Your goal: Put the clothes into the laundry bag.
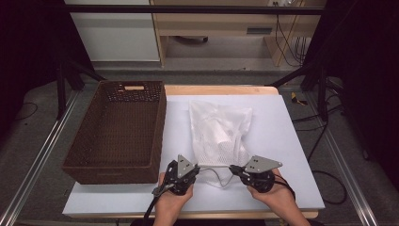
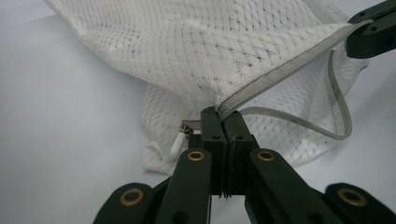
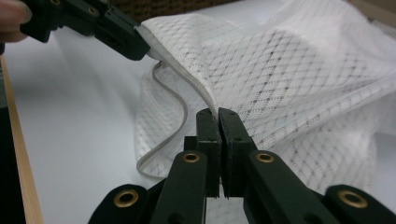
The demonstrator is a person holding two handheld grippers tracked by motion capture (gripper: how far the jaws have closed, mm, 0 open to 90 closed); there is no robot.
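Mesh could tear, I judge, if I pull apart; both grippers, left [image 1: 194,170] and right [image 1: 234,169], clamp the bag [image 1: 219,129] rim.

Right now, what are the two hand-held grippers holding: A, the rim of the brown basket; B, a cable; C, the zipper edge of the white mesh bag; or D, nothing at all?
C: the left hand-held gripper and the right hand-held gripper are each shut on the zipper edge of the white mesh bag, pulling its top edge taut between them; the brown basket sits apart, beside the left one.

Lab: metal frame [image 1: 42,155], trailing cables [image 1: 289,40]
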